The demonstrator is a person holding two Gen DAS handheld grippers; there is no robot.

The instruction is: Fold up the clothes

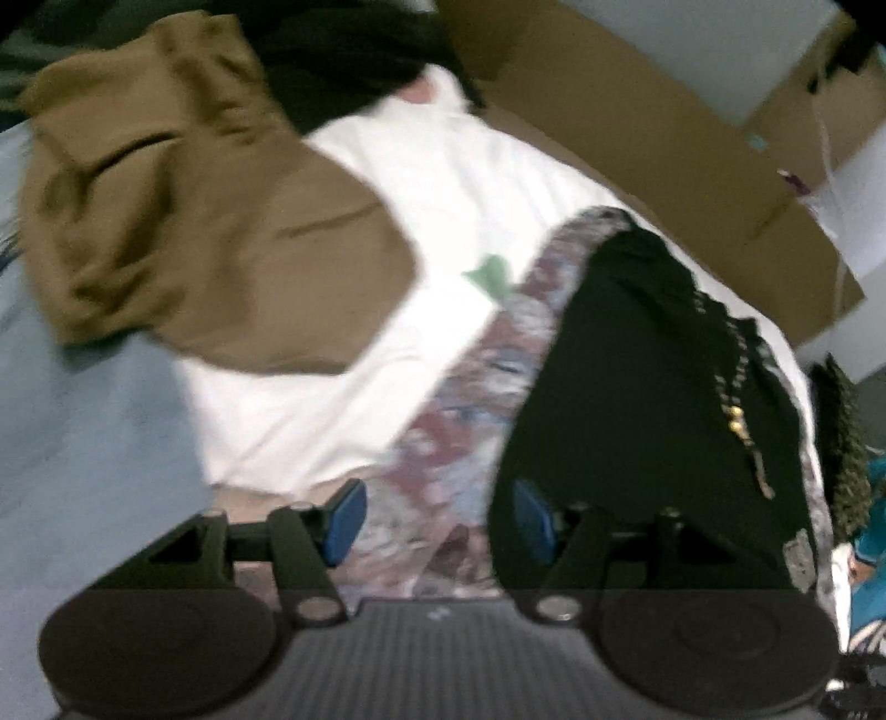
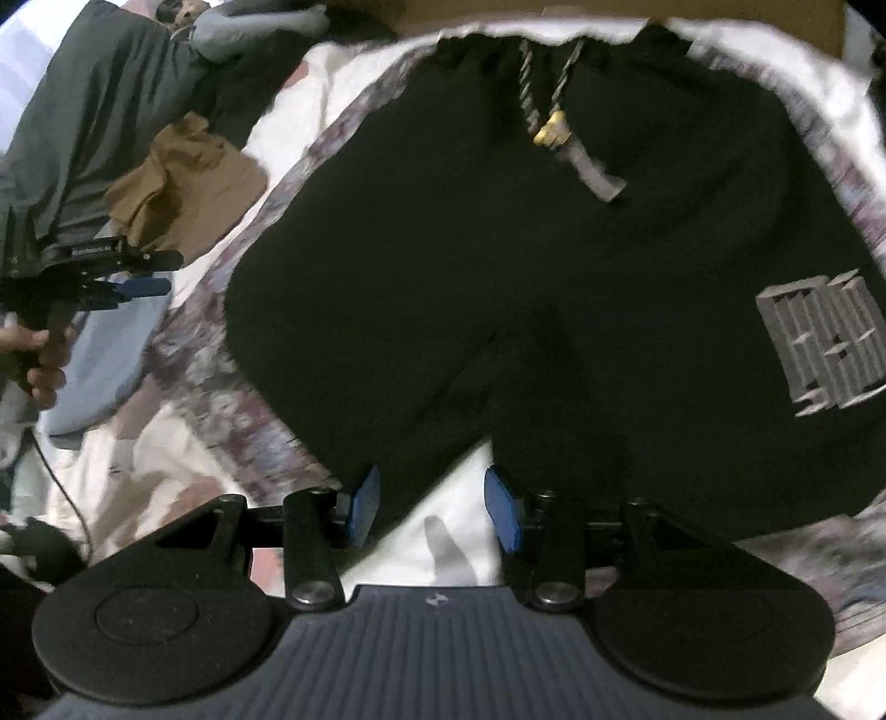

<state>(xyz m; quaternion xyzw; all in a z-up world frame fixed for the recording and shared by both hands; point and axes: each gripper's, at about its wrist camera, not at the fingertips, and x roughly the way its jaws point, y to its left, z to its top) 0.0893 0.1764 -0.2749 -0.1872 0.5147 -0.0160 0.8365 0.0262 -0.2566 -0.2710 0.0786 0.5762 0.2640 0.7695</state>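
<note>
Overhead, both grippers (image 1: 437, 520) (image 2: 432, 512) agape above shorts (image 2: 498, 249).

A bed covered in a white and floral-patterned sheet (image 2: 232, 421) fills the scene. At one o'clock in the left wrist view a brown cardboard box (image 1: 653, 138) stands beside a pale wall (image 1: 692, 44).

Black shorts (image 2: 498, 266) lie flat on a patterned sheet (image 2: 260, 437), waistband farthest from the camera, drawstring (image 2: 581, 144) with a yellow tip across the front. Right gripper (image 2: 432, 507): jaws apart, empty, over the crotch notch. Left gripper (image 2: 141, 271), held by a hand (image 2: 47, 354), is beside a brown garment (image 2: 188, 183)
</note>
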